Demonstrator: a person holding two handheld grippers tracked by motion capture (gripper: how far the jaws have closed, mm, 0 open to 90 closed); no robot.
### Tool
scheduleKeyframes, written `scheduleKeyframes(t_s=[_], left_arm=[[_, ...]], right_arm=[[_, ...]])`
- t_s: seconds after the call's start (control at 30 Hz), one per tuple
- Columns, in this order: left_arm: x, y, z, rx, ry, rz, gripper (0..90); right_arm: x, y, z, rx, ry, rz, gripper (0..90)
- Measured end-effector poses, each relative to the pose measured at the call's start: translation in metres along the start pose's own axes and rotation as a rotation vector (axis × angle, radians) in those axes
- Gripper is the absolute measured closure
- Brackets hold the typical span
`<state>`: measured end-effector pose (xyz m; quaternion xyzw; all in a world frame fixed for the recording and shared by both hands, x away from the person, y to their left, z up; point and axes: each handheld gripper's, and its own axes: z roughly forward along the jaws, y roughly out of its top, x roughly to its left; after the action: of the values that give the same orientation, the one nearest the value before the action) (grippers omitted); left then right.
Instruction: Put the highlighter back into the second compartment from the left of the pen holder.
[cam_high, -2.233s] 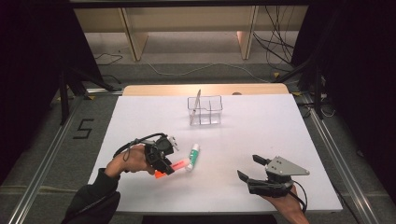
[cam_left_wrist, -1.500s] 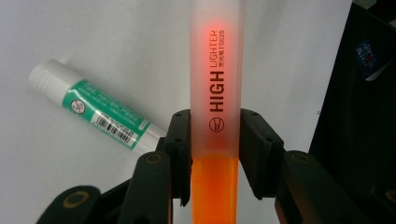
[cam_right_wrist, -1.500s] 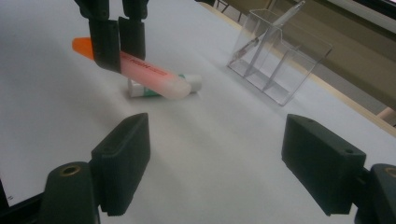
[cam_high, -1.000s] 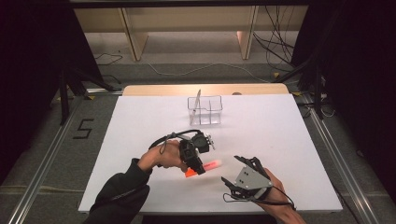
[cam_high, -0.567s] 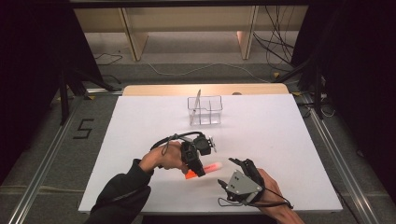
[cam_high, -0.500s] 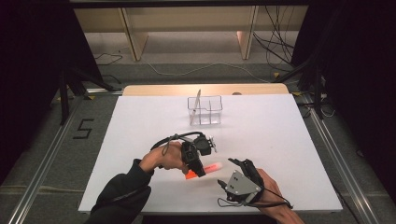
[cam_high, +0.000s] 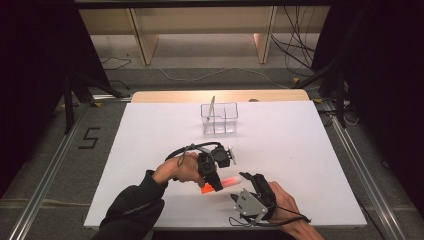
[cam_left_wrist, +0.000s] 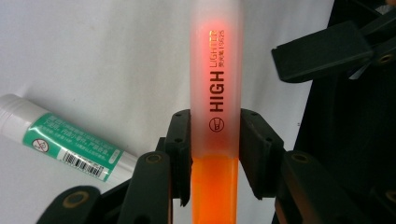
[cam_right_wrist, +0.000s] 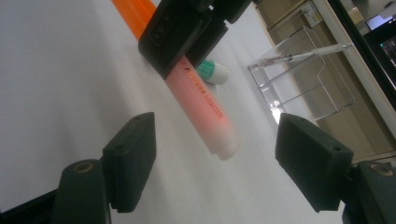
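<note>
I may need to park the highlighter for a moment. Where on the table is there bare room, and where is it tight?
Bare white table lies right of the clear organizer, and along the left edge beyond the left gripper. It is tight at front centre: the highlighter, the open right gripper and a green-labelled tube crowd together.

We see wide bare desk (cam_high: 310, 150) along the left and right edges and between the centre and the far edge. Obstacles: a clear organizer (cam_high: 219, 118) near the far edge, mid-width, with a pen (cam_high: 212, 106) leaning out of it. Near the front edge, the left hand-held gripper (cam_high: 216, 184) clamps a highlighter (cam_high: 227, 182); a glue stick (cam_left_wrist: 65, 139) lies just beside it. The right hand-held gripper (cam_high: 248, 179), jaws spread, stands close at the highlighter's free end, leaving little gap.
</note>
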<state>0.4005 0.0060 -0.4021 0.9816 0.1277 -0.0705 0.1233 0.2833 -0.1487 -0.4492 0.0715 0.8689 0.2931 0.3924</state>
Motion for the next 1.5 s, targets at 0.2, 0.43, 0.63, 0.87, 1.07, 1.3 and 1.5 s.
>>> scheduleKeyframes(t_s=[0.2, 0.43, 0.63, 0.87, 1.07, 1.3, 1.5], left_arm=[[-0.001, 0.004, -0.002, -0.004, -0.012, 0.007, 66.2], [-0.001, 0.007, -0.002, -0.004, -0.028, -0.001, 66.2], [0.000, 0.009, -0.001, -0.010, -0.045, -0.016, 66.1], [-0.001, 0.010, -0.001, -0.014, -0.051, -0.030, 66.1], [-0.002, 0.011, 0.000, -0.003, -0.062, -0.021, 66.1], [-0.002, 0.013, 0.001, 0.001, -0.061, -0.016, 66.1], [-0.003, 0.013, 0.002, -0.003, -0.065, -0.026, 66.1]], right_arm=[[0.006, 0.003, 0.005, 0.013, -0.028, -0.083, 32.5], [0.013, 0.006, 0.007, 0.023, -0.070, -0.113, 38.0], [0.017, 0.007, 0.008, 0.029, -0.081, -0.159, 43.1], [0.019, 0.007, 0.010, 0.035, -0.099, -0.211, 47.4], [0.021, 0.008, 0.011, 0.036, -0.104, -0.227, 50.9], [0.023, 0.008, 0.011, 0.041, -0.117, -0.240, 54.4], [0.024, 0.009, 0.012, 0.041, -0.118, -0.270, 57.3]])
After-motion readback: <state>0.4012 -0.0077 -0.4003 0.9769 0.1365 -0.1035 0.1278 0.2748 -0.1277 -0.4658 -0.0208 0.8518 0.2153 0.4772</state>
